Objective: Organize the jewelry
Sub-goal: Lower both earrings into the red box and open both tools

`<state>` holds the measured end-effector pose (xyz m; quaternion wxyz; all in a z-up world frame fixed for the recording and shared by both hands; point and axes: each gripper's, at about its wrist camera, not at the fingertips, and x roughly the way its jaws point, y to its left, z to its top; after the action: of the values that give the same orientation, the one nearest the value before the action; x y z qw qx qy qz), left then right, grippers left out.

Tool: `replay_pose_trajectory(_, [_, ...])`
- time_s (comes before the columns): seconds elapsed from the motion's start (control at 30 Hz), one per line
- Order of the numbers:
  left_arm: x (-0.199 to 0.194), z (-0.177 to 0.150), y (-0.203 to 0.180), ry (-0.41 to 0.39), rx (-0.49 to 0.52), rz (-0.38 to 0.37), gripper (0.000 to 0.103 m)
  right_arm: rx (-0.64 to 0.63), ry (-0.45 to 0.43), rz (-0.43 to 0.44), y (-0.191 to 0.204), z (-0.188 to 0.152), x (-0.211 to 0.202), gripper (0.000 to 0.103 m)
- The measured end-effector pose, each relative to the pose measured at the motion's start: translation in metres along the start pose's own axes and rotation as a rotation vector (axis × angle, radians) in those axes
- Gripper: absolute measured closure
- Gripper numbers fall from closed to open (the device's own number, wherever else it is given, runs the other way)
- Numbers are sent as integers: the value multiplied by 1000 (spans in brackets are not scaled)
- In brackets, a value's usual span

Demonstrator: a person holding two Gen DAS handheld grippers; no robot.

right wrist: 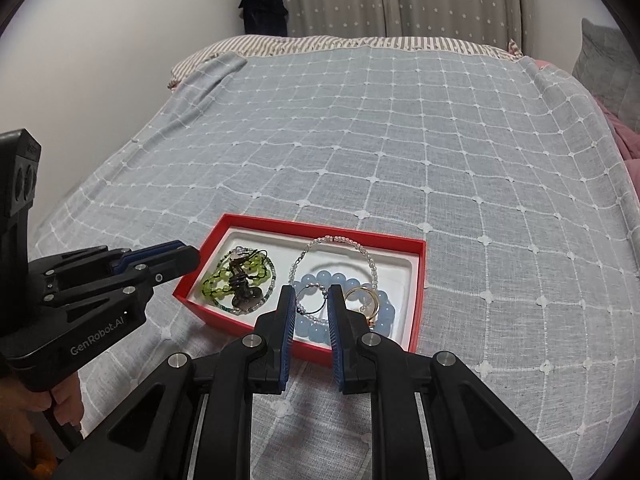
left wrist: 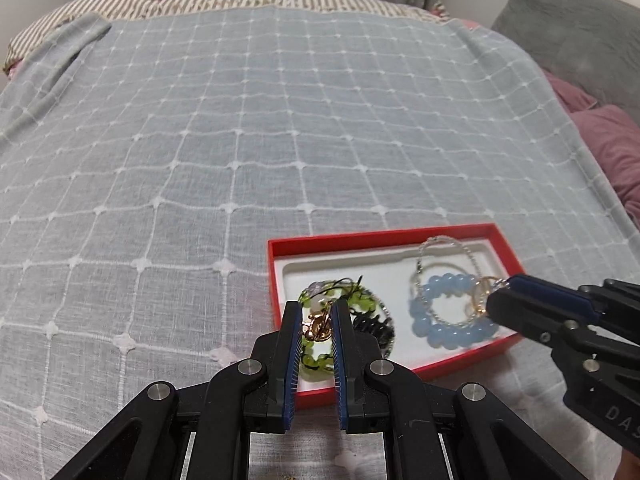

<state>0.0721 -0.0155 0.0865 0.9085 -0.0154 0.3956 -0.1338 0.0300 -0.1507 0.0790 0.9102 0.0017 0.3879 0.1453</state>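
A red box (left wrist: 380,236) (right wrist: 320,226) with a white lining lies on the bed. Its left half holds a green bead bracelet (right wrist: 212,284) and a black charm (right wrist: 240,280). Its right half holds a blue bead bracelet (left wrist: 448,336) (right wrist: 384,316), a silver bead strand (right wrist: 340,238) and gold rings (right wrist: 362,298). My left gripper (left wrist: 316,308) (right wrist: 192,258) hovers over the box's left end, shut on a small gold charm (left wrist: 318,326). My right gripper (right wrist: 312,292) (left wrist: 500,296) hovers over the box's near right part, shut on a thin beaded hoop (right wrist: 316,306).
The box rests near the front of a grey-blue checked bedspread (right wrist: 400,140). A grey pillow (left wrist: 580,32) and pink bedding (left wrist: 608,144) lie at the right. A striped sheet and curtains are at the back. A hand (right wrist: 40,404) holds the left gripper's handle.
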Motion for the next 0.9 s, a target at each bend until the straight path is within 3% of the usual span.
replay_pose_trajectory(0.6, [17, -4, 0, 44, 6, 0, 93, 4, 5, 2, 0, -1, 19, 85])
replay_pose_trajectory(0.77, [15, -5, 1, 51, 11, -18, 86, -3, 3, 6, 1, -1, 15, 84])
replay_pose_trajectory(0.8, [14, -5, 1, 53, 13, -22, 82, -5, 3, 4, 0, 0, 14, 82])
replay_pose_trajectory(0.9, [10, -5, 0, 54, 17, -41, 75, -5, -2, 7, 0, -1, 9, 54])
